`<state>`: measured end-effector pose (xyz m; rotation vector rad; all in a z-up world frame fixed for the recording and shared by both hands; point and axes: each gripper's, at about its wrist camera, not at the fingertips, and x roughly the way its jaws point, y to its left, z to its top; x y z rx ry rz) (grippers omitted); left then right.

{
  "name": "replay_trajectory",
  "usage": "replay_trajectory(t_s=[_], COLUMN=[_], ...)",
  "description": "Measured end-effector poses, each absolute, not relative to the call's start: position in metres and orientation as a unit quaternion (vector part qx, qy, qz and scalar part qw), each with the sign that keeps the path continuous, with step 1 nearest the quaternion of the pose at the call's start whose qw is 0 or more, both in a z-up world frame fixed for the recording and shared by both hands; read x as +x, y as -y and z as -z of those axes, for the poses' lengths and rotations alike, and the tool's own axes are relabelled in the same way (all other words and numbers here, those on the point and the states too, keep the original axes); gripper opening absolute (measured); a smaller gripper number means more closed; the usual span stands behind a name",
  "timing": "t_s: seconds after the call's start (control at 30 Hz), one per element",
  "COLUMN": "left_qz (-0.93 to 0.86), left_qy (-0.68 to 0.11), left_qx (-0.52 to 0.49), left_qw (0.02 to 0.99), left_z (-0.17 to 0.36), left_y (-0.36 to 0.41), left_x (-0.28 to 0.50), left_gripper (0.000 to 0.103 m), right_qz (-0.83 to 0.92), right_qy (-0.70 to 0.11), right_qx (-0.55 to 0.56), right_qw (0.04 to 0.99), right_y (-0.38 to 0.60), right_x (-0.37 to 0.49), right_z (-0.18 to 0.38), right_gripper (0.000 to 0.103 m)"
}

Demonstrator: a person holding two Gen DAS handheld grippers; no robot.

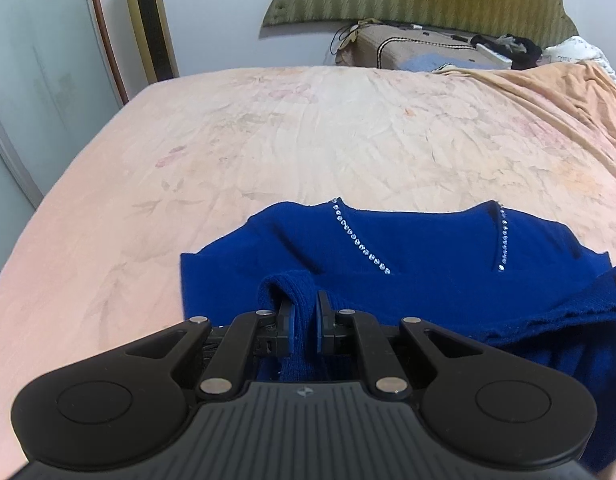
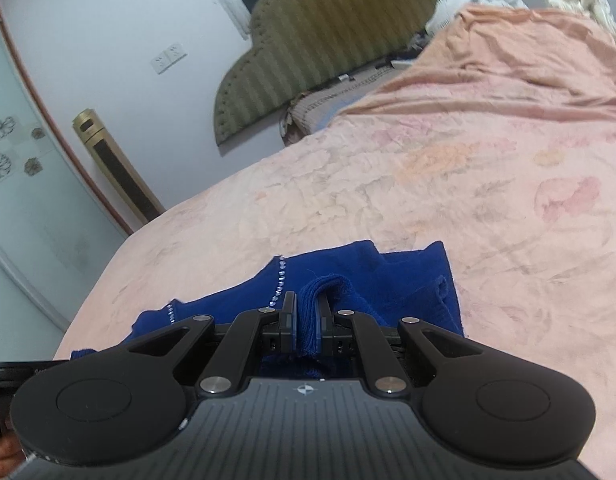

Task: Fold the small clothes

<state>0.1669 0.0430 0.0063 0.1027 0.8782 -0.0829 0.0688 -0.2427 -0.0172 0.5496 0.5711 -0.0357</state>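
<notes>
Both tongs pinching the blue sweater over the bed.

Left gripper and right gripper each clamp a fold of the blue sweater; its body lies on the pink bedsheet just ahead of the fingers, rhinestone trim facing up.

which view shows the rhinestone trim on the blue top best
The left wrist view: both strands of rhinestone trim lie in full sight on the blue top. In the right wrist view the right gripper hides most of the trim, so only short stretches of it show.
</notes>
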Motion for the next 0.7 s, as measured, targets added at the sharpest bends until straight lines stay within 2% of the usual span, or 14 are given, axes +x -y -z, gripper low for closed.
replay_trajectory(t_s=[0.47, 0.53, 0.6, 0.63, 0.7], left_qz=[0.029, 0.024, 0.024, 0.025, 0.026], left_qy=[-0.447, -0.452, -0.460, -0.464, -0.468], left_qx=[0.042, 0.039, 0.030, 0.022, 0.005], left_qw=[0.893, 0.891, 0.887, 0.885, 0.883], left_z=[0.023, 0.028, 0.034, 0.037, 0.038], left_y=[-0.036, -0.036, -0.038, -0.040, -0.045], left_x=[0.228, 0.232, 0.237, 0.239, 0.242], left_gripper=[0.009, 0.011, 0.011, 0.012, 0.014], right_qz=[0.024, 0.026, 0.029, 0.028, 0.029], right_qy=[-0.314, -0.323, -0.331, -0.329, -0.321], right_qx=[0.265, 0.267, 0.274, 0.276, 0.281], right_qw=[0.912, 0.907, 0.903, 0.903, 0.904], right_y=[0.254, 0.255, 0.257, 0.258, 0.260], right_x=[0.137, 0.144, 0.150, 0.152, 0.153], right_z=[0.046, 0.052, 0.058, 0.060, 0.060], right_gripper=[0.012, 0.014, 0.026, 0.028, 0.047])
